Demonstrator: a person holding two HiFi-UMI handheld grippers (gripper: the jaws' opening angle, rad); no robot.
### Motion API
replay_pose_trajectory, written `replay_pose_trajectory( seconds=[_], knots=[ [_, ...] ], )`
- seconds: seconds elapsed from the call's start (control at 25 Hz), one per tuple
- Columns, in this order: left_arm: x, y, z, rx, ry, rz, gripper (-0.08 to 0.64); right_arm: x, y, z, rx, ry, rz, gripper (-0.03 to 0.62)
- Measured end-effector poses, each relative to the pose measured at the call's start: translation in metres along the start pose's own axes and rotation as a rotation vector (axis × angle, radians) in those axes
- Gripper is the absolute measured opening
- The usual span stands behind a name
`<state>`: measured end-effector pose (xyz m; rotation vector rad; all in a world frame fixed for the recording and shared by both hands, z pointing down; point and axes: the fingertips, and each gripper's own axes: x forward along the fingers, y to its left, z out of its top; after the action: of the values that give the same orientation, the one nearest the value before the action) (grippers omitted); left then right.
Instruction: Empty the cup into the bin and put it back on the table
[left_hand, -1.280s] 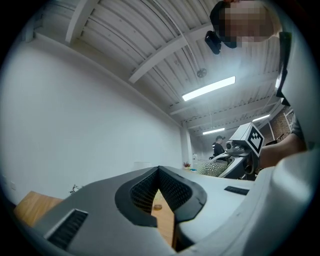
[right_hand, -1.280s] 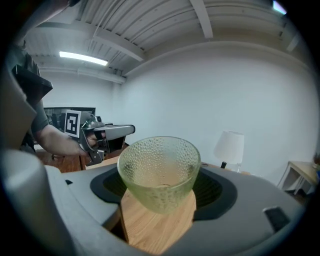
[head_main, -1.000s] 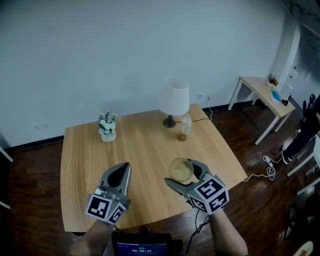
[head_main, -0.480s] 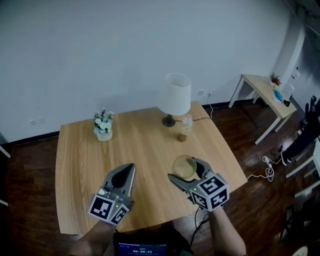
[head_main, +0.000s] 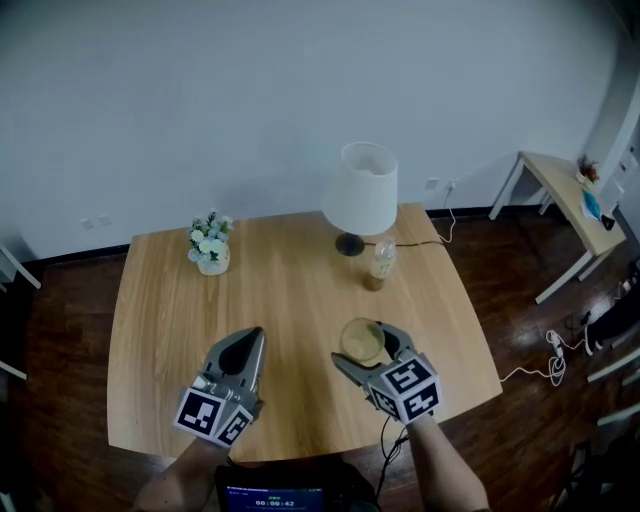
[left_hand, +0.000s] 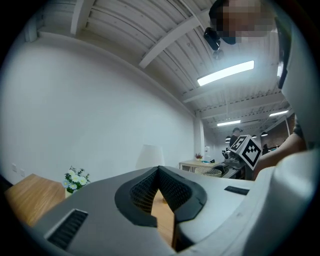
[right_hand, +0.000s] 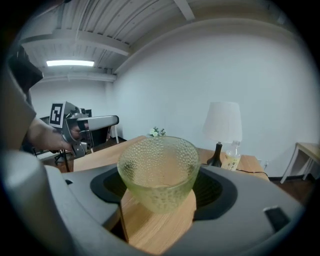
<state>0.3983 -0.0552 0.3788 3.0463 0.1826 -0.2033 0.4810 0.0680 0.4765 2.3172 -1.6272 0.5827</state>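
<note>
A pale yellow-green dimpled glass cup (head_main: 360, 336) sits upright between the jaws of my right gripper (head_main: 365, 346), which is shut on its sides just over the near right part of the wooden table (head_main: 290, 270). In the right gripper view the cup (right_hand: 159, 172) looks empty, and wood shows under its base. I cannot tell whether it touches the table. My left gripper (head_main: 254, 336) hovers over the near left of the table, shut with nothing in it. In its own view the pads meet at the tip (left_hand: 159, 170).
At the table's far side stand a white-shaded lamp (head_main: 362, 195), a small bottle (head_main: 380, 262) and a little pot of flowers (head_main: 211, 250). A side table (head_main: 560, 190) and a loose cable (head_main: 545, 350) lie to the right. A pale mesh basket (left_hand: 207, 171) shows in the left gripper view.
Both grippers have come down closer to the near part of the table, and the cup has stayed in the right one. The head view has shifted a little.
</note>
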Motion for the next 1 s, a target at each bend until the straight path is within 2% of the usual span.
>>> replay_pose_trajectory(
  seconds=[0.28, 0.6, 1.0],
  knots=[
    [0.019, 0.009, -0.033, -0.012, 0.058, 0.065, -0.009, 0.032, -0.02, -0.027, 0.004, 0.038, 0.051, 0.391],
    [0.035, 0.017, -0.071, -0.021, 0.113, 0.084, -0.009, 0.066, -0.032, -0.053, 0.006, 0.055, 0.085, 0.391],
    [0.05, 0.036, -0.128, -0.073, 0.198, 0.145, -0.009, 0.101, -0.045, -0.094, -0.011, 0.115, 0.098, 0.391]
  ],
)
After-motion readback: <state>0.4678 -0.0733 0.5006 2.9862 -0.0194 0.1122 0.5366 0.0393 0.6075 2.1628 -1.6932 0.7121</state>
